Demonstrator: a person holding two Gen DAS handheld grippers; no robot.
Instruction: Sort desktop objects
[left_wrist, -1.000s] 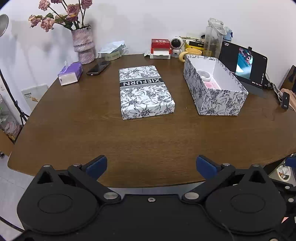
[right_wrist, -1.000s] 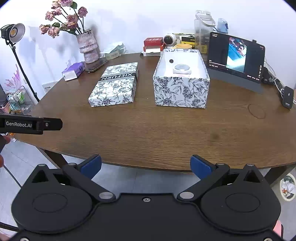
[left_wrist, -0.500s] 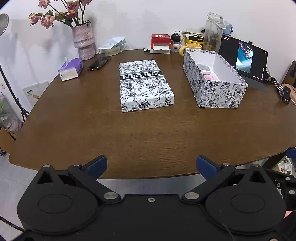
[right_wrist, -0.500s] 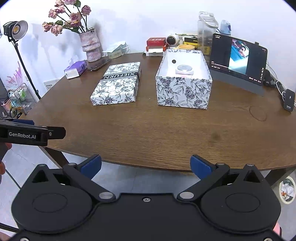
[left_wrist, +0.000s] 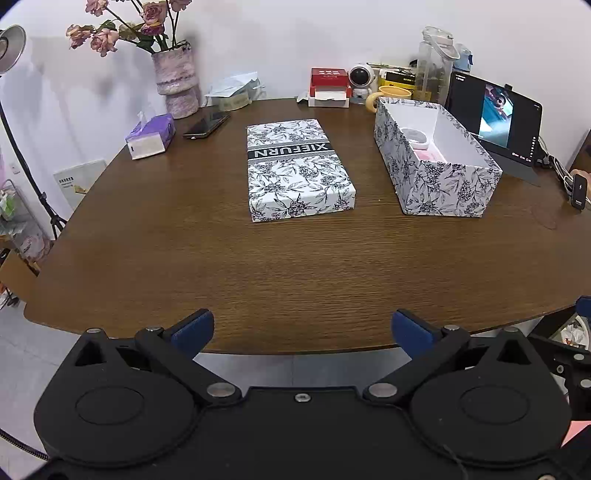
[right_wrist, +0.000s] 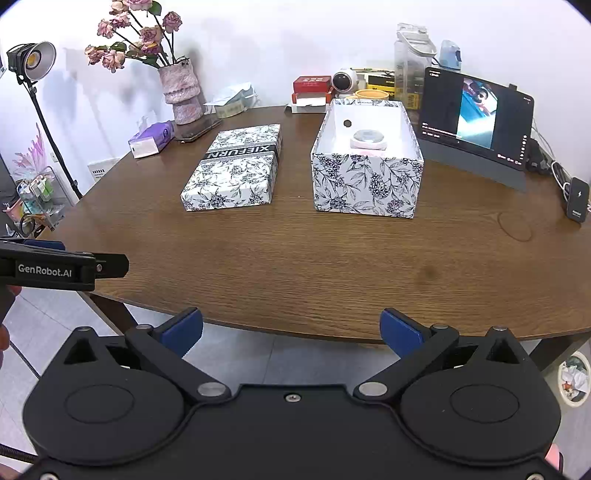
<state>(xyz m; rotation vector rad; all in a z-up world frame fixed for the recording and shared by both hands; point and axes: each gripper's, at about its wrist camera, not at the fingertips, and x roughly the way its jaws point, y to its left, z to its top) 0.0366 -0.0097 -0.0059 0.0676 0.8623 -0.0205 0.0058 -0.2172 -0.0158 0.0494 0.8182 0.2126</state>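
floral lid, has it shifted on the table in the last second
No. The floral lid keeps its place beside the open box and the phone; the small drift in view comes from the camera.

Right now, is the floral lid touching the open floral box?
Apart. The right wrist view shows bare table between the lid and the open box.

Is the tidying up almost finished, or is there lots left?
Partly done: the open floral box already holds a round white thing on something pink. Nothing is in hand; the left gripper and right gripper are open and empty, short of the table. The lid still lies beside the box, not on it.
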